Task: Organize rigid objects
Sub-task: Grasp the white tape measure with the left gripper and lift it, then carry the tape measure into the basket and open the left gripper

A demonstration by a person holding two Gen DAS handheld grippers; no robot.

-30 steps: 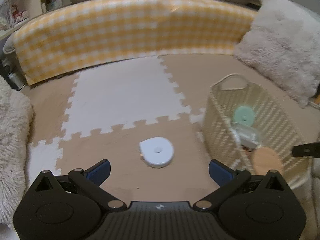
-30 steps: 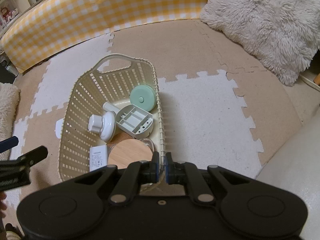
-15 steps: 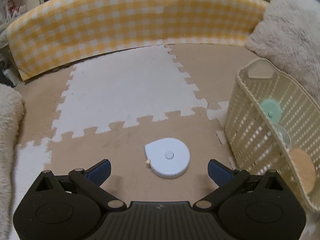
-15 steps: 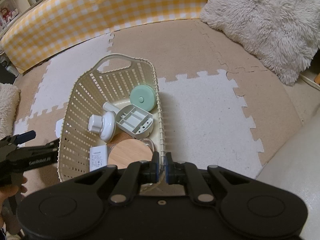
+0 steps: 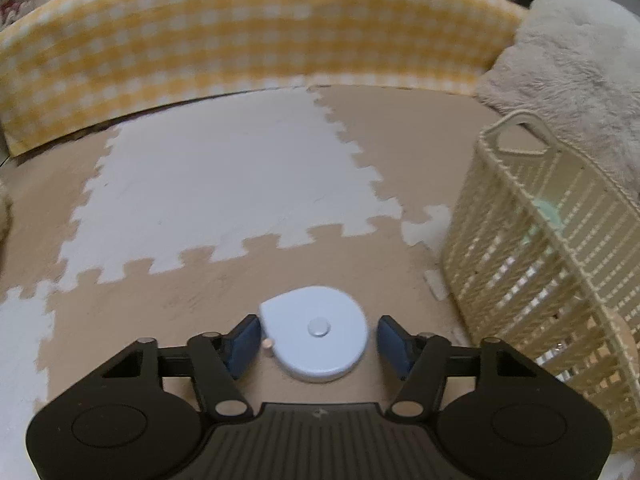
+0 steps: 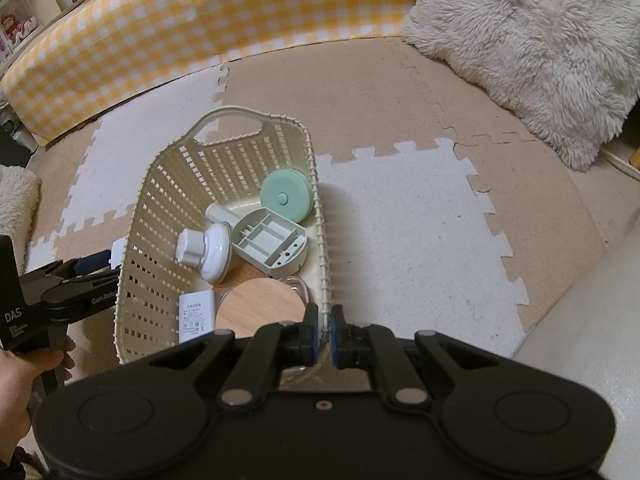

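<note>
A pale blue round tape measure (image 5: 316, 330) lies flat on the tan foam mat. My left gripper (image 5: 318, 342) is open with its blue pads either side of it, close but apart. A cream slotted basket (image 6: 168, 200) stands to its right and also shows in the left wrist view (image 5: 532, 240). My right gripper (image 6: 325, 334) is shut on the basket's near rim. The basket holds a mint round case (image 6: 285, 195), a grey-green tray (image 6: 270, 245), a white knob piece (image 6: 206, 250), a white charger (image 6: 196, 316) and a wooden disc (image 6: 260, 304). The left gripper shows at the right wrist view's left edge (image 6: 80, 276).
A yellow checked bumper (image 5: 240, 36) curves along the back. A fluffy white cushion (image 6: 536, 48) lies at the back right. The floor is tan and white puzzle mats (image 5: 224, 184). A pale sofa edge (image 6: 592, 320) is at the right.
My left gripper has come down and forward so the tape measure now sits between its pads, and its jaws have narrowed. The right gripper has stayed clamped on the basket rim.
</note>
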